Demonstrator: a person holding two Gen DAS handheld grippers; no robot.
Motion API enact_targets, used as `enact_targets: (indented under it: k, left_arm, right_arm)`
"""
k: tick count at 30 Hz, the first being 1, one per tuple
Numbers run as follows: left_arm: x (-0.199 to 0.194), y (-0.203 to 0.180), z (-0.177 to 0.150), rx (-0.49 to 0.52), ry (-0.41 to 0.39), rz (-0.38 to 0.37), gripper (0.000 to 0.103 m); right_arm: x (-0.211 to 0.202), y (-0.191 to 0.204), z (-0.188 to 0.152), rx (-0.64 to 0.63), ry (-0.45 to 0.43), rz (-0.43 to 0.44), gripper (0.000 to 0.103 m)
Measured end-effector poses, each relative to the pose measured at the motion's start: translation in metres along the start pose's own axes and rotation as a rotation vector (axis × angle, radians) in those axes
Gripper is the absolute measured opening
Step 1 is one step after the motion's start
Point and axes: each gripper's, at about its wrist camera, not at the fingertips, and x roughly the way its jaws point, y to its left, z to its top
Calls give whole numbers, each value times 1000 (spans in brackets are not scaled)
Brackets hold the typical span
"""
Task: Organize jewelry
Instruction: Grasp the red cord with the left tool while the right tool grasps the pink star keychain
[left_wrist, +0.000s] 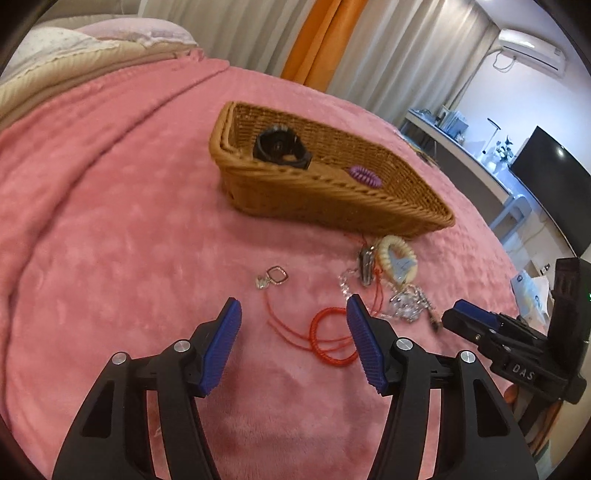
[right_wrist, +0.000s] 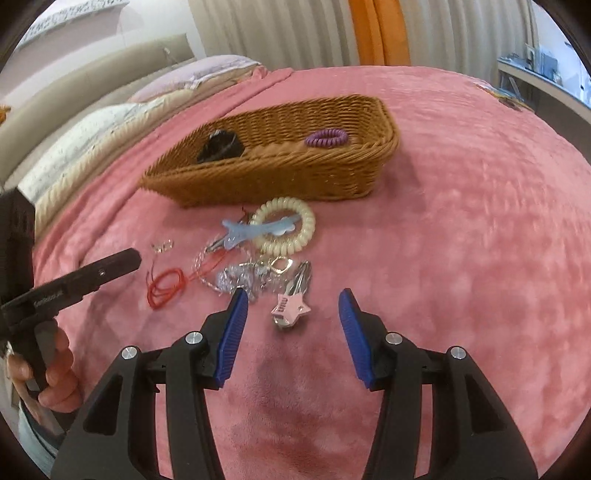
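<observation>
Basket: I see the wicker basket (right_wrist: 280, 155) on the pink blanket (right_wrist: 461, 221), holding a black watch (left_wrist: 282, 147) at one end and a purple hair tie (right_wrist: 326, 137) at the other.
Jewelry pile: just in front of the basket lie a cream hair tie (right_wrist: 284, 230), a blue hair clip (right_wrist: 255, 229), a silver chain (right_wrist: 236, 277) and a red cord (right_wrist: 166, 288).
Star clip: the pink star clip (right_wrist: 291, 310) lies nearest me, in front of the basket.
Left gripper: my left gripper (left_wrist: 293, 345) stands about half open over the red cord, gripping nothing.
Right gripper: my right gripper (right_wrist: 291, 332) stands about half open around the star clip without touching it.
</observation>
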Motion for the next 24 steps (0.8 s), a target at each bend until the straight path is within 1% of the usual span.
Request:
enact_targets:
  k: [2, 4, 7, 10, 12, 16, 19, 20, 21, 24]
  left_arm:
    - [9, 1, -4, -2, 24, 0, 56]
    - [12, 1, -7, 1, 30, 12, 55]
    - [12, -3, -8, 21, 25, 12, 54]
    - [15, -9, -11, 52, 38, 24, 48]
    - [18, -12, -11, 72, 50, 38, 39]
    - [20, -20, -14, 118, 62, 48, 31]
    - [20, -27, -17, 160, 72, 56, 17]
    - [19, -29, -18, 173, 74, 53, 9]
    - [18, -31, -19, 180, 73, 55, 4]
    - [14, -35, -21, 194, 68, 56, 2]
  right_arm:
    - [8, 2, -2, -10, 11, -19, 48]
    - [12, 4, -3, -19, 19, -34, 47]
    - [16, 6, -3, -23, 21, -48, 43]
    - [22, 7, -2, -28, 35, -73, 38]
    - [23, 9, -1, -34, 34, -83, 36]
    - [22, 11, -2, -53, 30, -96, 21]
    - [21, 12, -4, -61, 25, -97, 21]
    - [19, 13, -4, -62, 23, -93, 21]
    - [18, 12, -5, -63, 21, -87, 21]
    - [11, 10, -6, -57, 5, -67, 21]
